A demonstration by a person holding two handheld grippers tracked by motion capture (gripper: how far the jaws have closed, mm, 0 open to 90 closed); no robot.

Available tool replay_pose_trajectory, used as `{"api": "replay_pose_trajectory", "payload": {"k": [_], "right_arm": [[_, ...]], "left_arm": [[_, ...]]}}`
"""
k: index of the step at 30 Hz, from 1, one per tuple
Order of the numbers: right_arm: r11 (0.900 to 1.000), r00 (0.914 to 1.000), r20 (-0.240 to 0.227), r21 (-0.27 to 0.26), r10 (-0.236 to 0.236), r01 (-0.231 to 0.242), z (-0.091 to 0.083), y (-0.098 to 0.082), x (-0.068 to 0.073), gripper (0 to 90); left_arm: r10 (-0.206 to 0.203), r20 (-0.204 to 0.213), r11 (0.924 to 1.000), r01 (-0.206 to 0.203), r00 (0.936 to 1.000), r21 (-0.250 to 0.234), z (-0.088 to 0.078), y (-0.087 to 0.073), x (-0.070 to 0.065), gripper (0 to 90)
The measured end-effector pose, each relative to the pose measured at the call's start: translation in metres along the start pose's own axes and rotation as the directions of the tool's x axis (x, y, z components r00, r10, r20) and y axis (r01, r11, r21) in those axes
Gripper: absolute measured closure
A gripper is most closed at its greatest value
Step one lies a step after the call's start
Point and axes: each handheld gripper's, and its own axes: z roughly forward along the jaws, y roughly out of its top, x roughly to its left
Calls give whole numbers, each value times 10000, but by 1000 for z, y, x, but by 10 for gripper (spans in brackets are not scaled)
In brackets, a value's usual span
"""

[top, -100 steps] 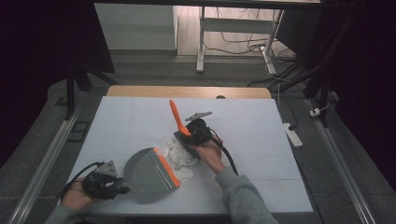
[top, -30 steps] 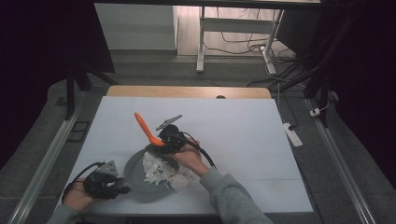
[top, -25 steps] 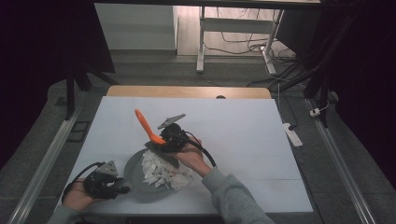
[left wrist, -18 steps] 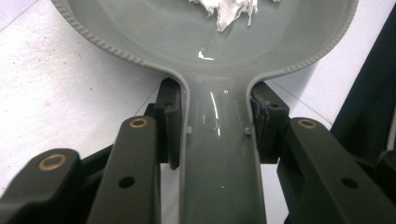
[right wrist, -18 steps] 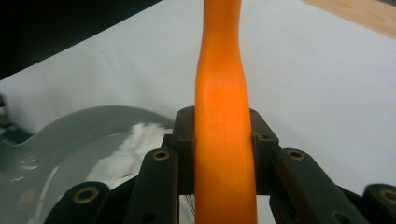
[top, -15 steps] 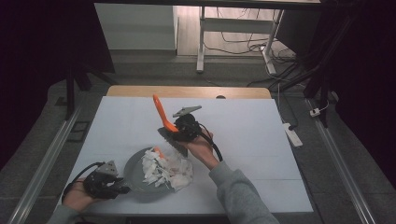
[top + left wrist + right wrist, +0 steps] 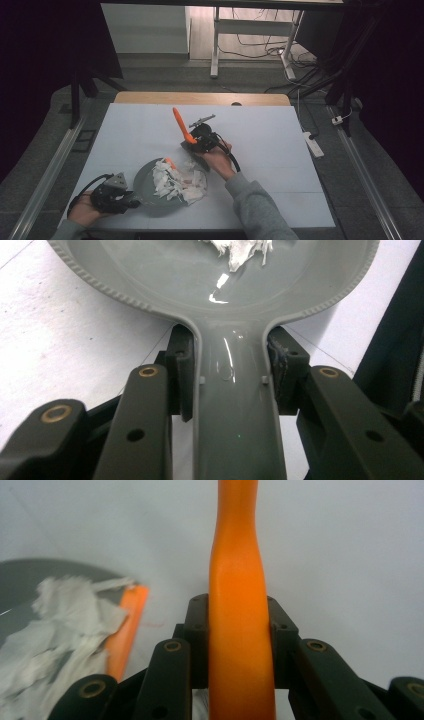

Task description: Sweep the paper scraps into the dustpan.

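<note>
Grey dustpan [image 7: 235, 405] handle clamped in left tool [image 7: 232, 375]; right tool [image 7: 239, 630] clamps orange brush handle [image 7: 239, 605].

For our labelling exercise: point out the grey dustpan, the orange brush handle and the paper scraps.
grey dustpan [image 7: 235, 430], left gripper view, on its handle.
orange brush handle [image 7: 239, 630], right gripper view, on its mid-shaft.
paper scraps [image 7: 177, 180], high view, on the pile's middle.

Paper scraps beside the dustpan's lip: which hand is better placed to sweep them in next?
Right. The right gripper grips the orange brush handle just beyond the scraps; the left gripper is clamped on the dustpan handle.
</note>
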Motion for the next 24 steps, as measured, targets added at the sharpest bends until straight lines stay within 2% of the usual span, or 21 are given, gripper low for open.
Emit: {"api": "replay_pose_trajectory", "payload": {"k": [3,6,7,9,11,13,15,21,24], "right_arm": [[9997,9989,-429,144,-180,187,2,-4,14,703],[9975,9949,-742,131,-688,699,4,-4,33,702],[9977,9932,-965,114,-655,669,5,-4,39,703],[9964,9869,-1377,35,-835,848,8,-4,52,703],[9968,9770,-1975,-164,-805,788,7,-2,61,702],[9958,9730,-2137,-449,-873,795,3,1,67,703],[9921,9743,-1957,-780,-1117,981,-4,3,67,702],[9890,9874,-1473,-1431,-584,372,-31,2,41,702],[9885,9918,-1249,-1509,-282,91,-45,-5,29,702]], "left_arm": [[56,67,10000,-56,10000,21,1,1,-1,619],[166,83,9998,-167,9998,91,3,3,-3,620],[207,107,9997,-208,9997,116,4,3,-4,620],[260,122,9995,-263,9996,194,6,5,-5,620],[297,141,9994,-300,9995,182,7,6,-5,619],[336,191,9993,-340,9993,185,7,7,-6,619],[341,184,9993,-344,9992,171,7,6,-6,619],[413,287,9991,-416,9987,75,4,3,-5,619],[411,281,9991,-412,9988,31,1,1,-4,619]]}}
